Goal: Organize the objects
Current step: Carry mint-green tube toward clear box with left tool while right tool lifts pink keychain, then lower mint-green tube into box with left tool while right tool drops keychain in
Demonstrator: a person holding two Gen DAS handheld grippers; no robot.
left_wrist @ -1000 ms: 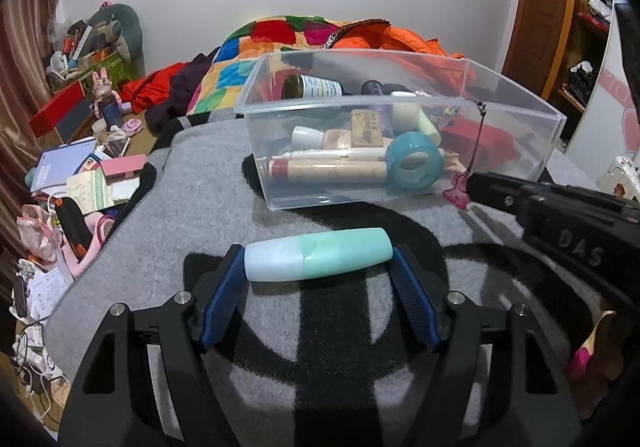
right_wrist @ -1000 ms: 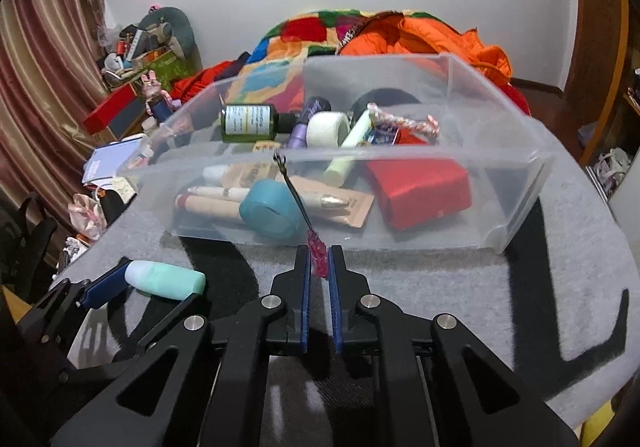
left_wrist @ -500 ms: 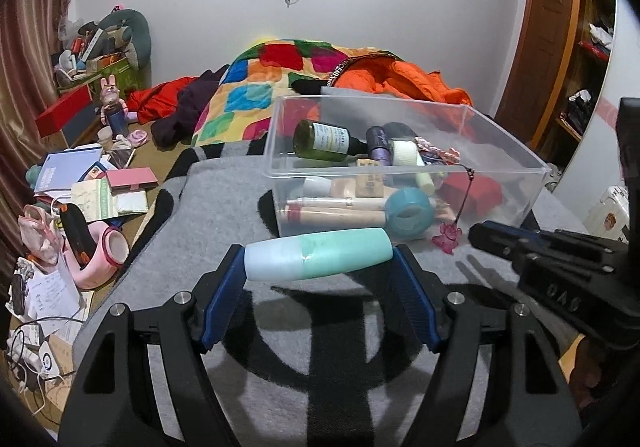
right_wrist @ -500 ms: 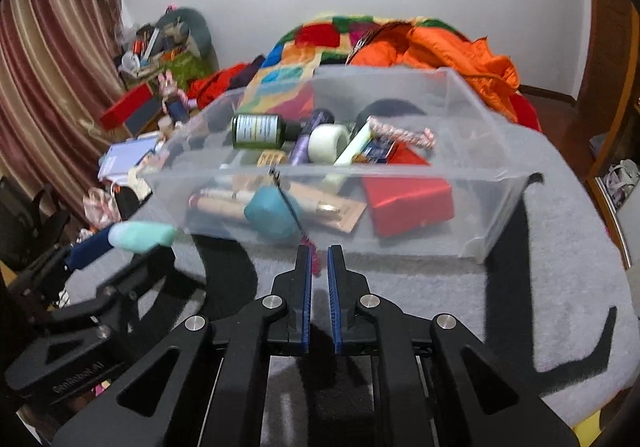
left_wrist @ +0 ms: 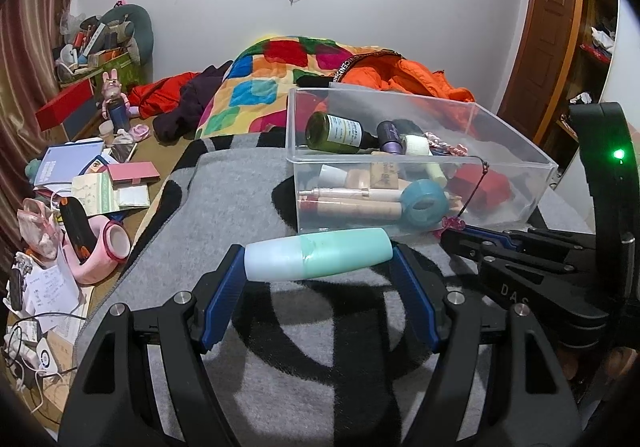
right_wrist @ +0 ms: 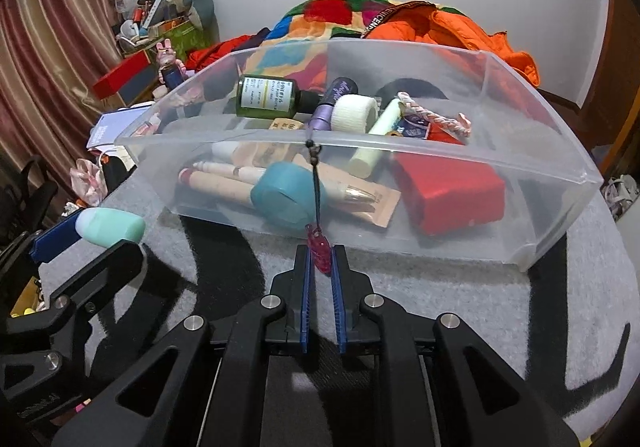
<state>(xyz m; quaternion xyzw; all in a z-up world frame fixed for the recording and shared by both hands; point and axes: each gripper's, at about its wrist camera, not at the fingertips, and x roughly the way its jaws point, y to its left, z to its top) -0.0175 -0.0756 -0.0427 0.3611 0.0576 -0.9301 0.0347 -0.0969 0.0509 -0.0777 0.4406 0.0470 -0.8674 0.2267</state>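
Observation:
A mint-green and white tube (left_wrist: 316, 259) lies crosswise between my left gripper's (left_wrist: 318, 267) blue pads, gripped end to end above the grey blanket. The same tube (right_wrist: 112, 227) shows at the left of the right wrist view. A clear plastic bin (right_wrist: 440, 149) holds bottles, tubes, a teal tape roll and a red box. A pink charm (right_wrist: 318, 249) sits between the jaws of my right gripper (right_wrist: 320, 259), which are opening; a thin gap shows beside it. Its dark cord (right_wrist: 316, 183) runs up the bin's front wall to the rim.
The grey and black blanket (left_wrist: 224, 207) covers the surface under the bin (left_wrist: 520, 203). On the left lie books, papers and a pink holder (left_wrist: 104, 247). A patchwork quilt (left_wrist: 256, 87) and an orange jacket (left_wrist: 404, 75) are heaped behind the bin.
My left gripper has risen a little with the tube. My right gripper has moved closer to the bin's front wall, its jaws have parted slightly, and the cord now reaches the rim.

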